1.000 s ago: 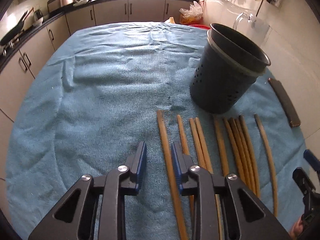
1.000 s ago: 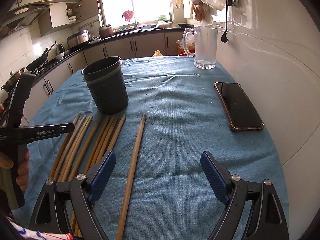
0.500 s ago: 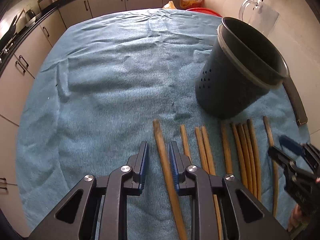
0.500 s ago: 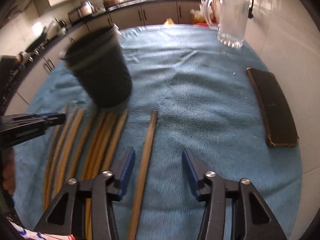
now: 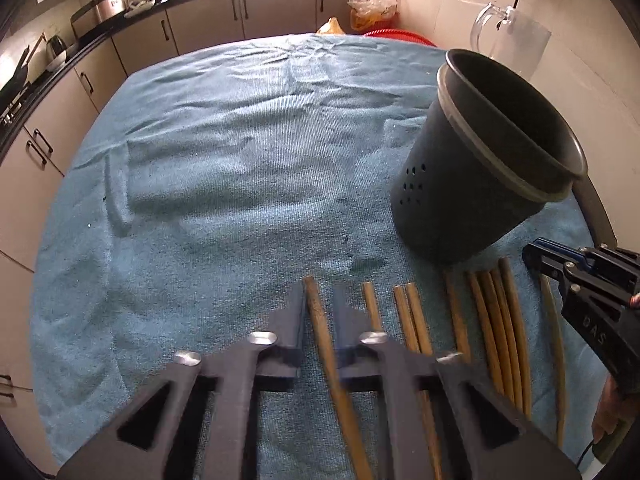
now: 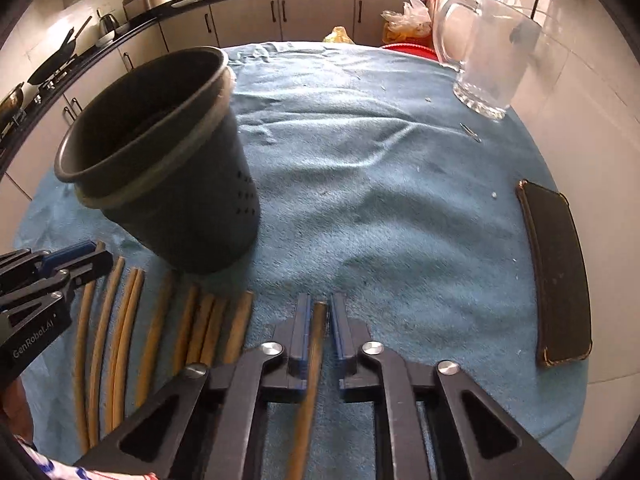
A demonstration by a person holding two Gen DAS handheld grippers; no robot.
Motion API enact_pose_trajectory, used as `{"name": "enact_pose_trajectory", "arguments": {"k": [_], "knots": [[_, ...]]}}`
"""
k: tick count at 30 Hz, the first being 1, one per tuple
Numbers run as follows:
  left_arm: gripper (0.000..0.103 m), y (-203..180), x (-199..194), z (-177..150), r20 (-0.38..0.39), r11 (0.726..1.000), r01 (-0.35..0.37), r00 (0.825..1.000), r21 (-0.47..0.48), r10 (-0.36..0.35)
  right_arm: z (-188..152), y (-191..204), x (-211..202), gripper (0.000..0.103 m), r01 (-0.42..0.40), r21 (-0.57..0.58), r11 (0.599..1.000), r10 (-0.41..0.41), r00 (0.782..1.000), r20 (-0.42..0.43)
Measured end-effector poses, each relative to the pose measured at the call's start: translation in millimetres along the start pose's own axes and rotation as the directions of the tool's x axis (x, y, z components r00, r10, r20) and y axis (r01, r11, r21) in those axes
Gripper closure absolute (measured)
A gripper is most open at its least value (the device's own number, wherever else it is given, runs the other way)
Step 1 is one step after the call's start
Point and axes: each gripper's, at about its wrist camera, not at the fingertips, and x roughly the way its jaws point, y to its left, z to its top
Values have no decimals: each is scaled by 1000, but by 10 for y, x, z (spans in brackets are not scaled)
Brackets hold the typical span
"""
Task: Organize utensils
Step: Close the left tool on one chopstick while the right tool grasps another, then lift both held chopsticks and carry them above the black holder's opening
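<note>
On the towel-covered desk (image 5: pixel 224 168) stands the dark perforated holder (image 5: pixel 472 184); beside it lie wooden chopsticks in a row; left gripper (image 5: pixel 319 312) clenches the leftmost chopstick (image 5: pixel 320 328), right gripper (image 6: pixel 319 320) the rightmost chopstick (image 6: pixel 316 344), near their far ends; light, stiff, likely to pivot

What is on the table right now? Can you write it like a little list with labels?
surface: blue towel over the table
container: dark holder, upright, empty as far as visible
utensils: wooden chopsticks lying in a row in front of the holder
left claw: shut on the leftmost chopstick
right claw: shut on the rightmost chopstick
also there: glass jug, phone at the right edge
</note>
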Motion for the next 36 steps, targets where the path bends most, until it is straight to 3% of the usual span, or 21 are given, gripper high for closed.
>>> {"name": "enact_pose_trajectory", "arguments": {"k": [6,12,22,36], "knots": [[96,71,-360,-76,87,998,56,995,-39,-52,-27,-157,-286,95,-81,66,995,74,992,102],[96,64,-1023,-185,219,996,79,973,-41,-68,-141,-207,-891,95,-104,58,993,85,961,262],[96,-109,-2085,-635,435,998,63,899,-28,-45,-589,-106,-1860,95,-109,11,994,90,872,481],[96,-262,-2906,-1152,585,997,80,809,-18,-54,-1039,-110,-2554,95,-132,-10,991,112,793,599]]}}
